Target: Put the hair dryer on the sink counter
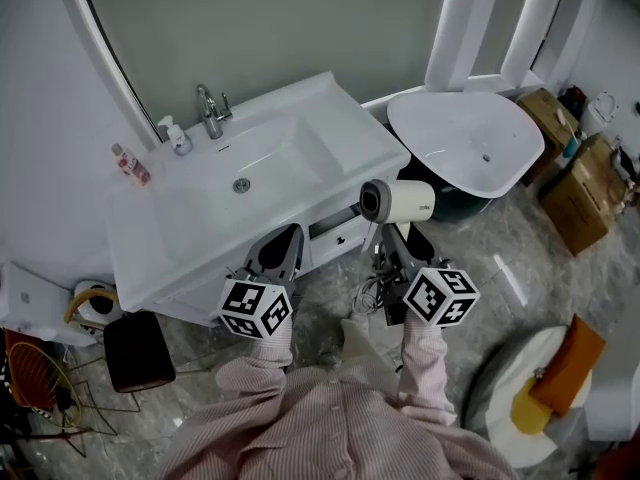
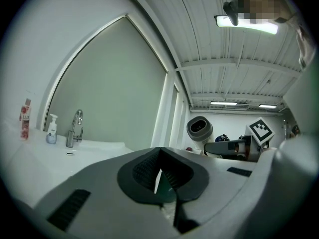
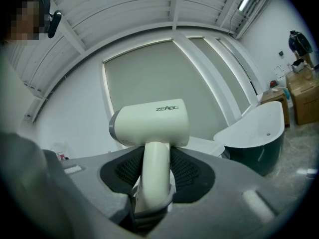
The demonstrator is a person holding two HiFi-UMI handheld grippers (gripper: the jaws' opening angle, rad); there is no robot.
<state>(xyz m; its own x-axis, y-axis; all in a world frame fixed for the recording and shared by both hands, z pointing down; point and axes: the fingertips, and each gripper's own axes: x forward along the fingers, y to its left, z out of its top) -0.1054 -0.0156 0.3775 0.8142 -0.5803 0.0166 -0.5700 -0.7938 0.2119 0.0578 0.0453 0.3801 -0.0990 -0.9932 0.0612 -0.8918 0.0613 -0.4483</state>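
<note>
My right gripper (image 1: 392,236) (image 3: 157,176) is shut on the handle of a white hair dryer (image 1: 398,201) (image 3: 152,123). The dryer is upright, off the front right corner of the white sink counter (image 1: 345,133), with its grey nozzle toward the counter. It also shows in the left gripper view as the hair dryer (image 2: 200,128). Its cord (image 1: 372,293) hangs below. My left gripper (image 1: 280,243) (image 2: 160,176) is shut and holds nothing. It sits at the counter's front edge, left of the dryer.
On the counter stand a faucet (image 1: 210,113), a soap bottle (image 1: 176,136) and a red bottle (image 1: 131,163) behind the basin. A drawer (image 1: 335,230) below is slightly open. A white bathtub (image 1: 465,143) is to the right, with cardboard boxes (image 1: 570,183) beyond. A dark stool (image 1: 138,350) stands lower left.
</note>
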